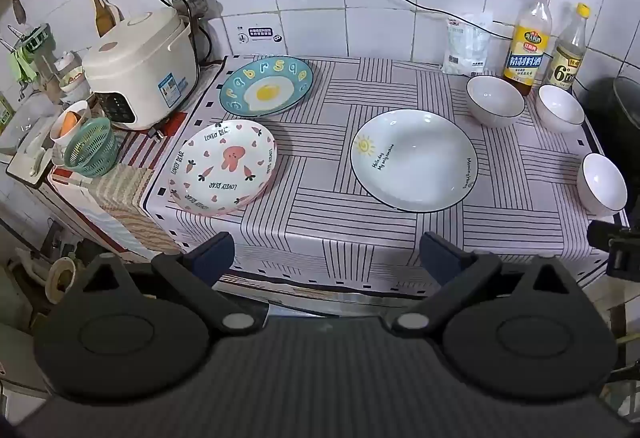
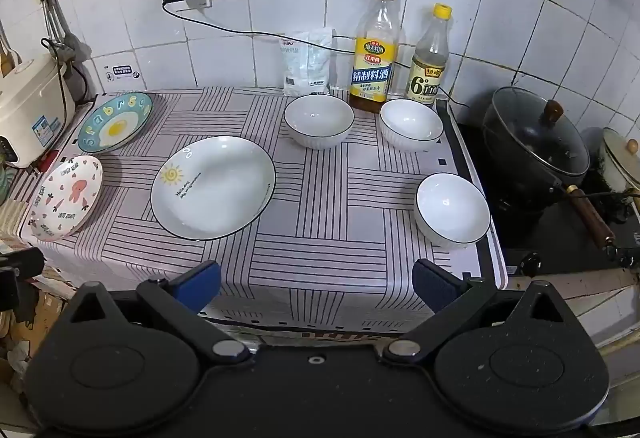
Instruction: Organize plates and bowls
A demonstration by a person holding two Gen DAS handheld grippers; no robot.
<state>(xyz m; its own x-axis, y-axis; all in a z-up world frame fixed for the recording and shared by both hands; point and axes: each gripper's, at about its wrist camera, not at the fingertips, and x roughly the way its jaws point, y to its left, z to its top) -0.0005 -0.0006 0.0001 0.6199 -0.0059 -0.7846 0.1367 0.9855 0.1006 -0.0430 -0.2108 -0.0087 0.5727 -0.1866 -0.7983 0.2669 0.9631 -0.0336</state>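
A: Report gripper status.

B: Left gripper [image 1: 326,252]: jaws spread wide, nothing held. Right gripper [image 2: 316,284]: jaws spread wide, nothing held. Both are at the near table [image 2: 320,278] edge.

A: Report dish locations.

B: 3 plates lie apart: egg plate [image 1: 266,86], pink plate [image 1: 223,166], white plate [image 1: 414,160]. 3 bowls [image 2: 319,120] [image 2: 412,124] [image 2: 452,208] stand at the right, apart.

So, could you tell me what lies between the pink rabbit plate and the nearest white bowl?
The white sun plate lies between the pink rabbit plate and the near bowl, with bare striped cloth on either side; the right wrist view shows it best.
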